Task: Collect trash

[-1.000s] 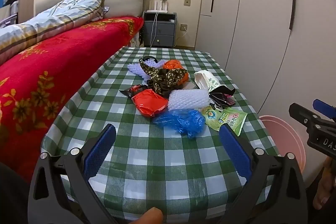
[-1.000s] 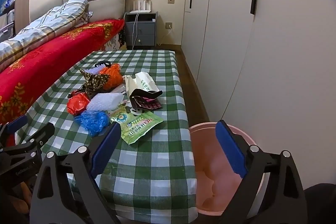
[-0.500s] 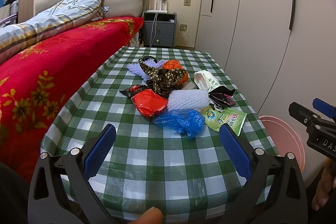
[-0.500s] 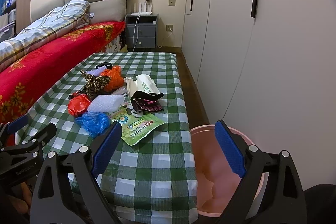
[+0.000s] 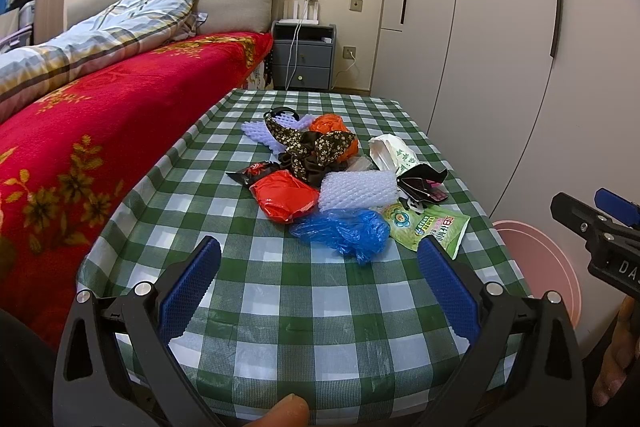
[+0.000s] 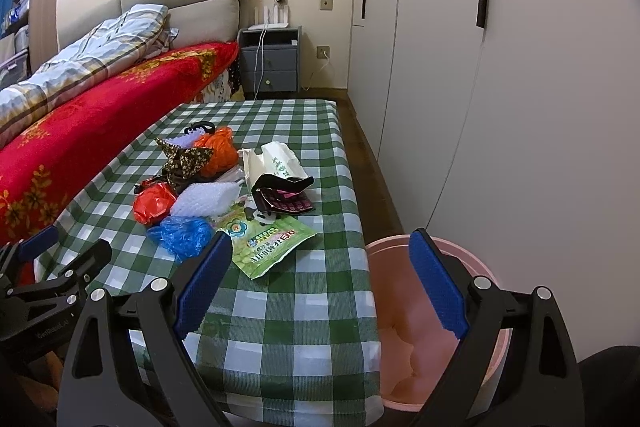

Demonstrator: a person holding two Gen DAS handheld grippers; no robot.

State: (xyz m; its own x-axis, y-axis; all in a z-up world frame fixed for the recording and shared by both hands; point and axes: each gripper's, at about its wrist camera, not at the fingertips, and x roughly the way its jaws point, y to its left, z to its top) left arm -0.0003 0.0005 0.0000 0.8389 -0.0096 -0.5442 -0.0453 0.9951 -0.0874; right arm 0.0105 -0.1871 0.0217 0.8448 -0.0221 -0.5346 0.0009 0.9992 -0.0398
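While both tools hover short of table's near edge, step is approach; nothing collected yet. Left gripper (image 5: 318,281) and right gripper (image 6: 320,281): jaws apart, empty. Trash pile at table centre; crumpled blue plastic bag (image 5: 344,230) nearest. Round pink plastic bin (image 6: 404,311) on floor off table's right edge. Next: advance, clamp one piece.

Mixed trash (image 5: 336,183) heaped mid-table

Green-white checked bench (image 5: 280,307), mixed-colour trash.
Blue bag (image 5: 344,229), red bag (image 5: 284,197), orange bag (image 5: 330,125), green packet (image 5: 430,225), pink bin (image 6: 404,307), blue fingers (image 5: 188,291), red floral bed (image 5: 80,131).
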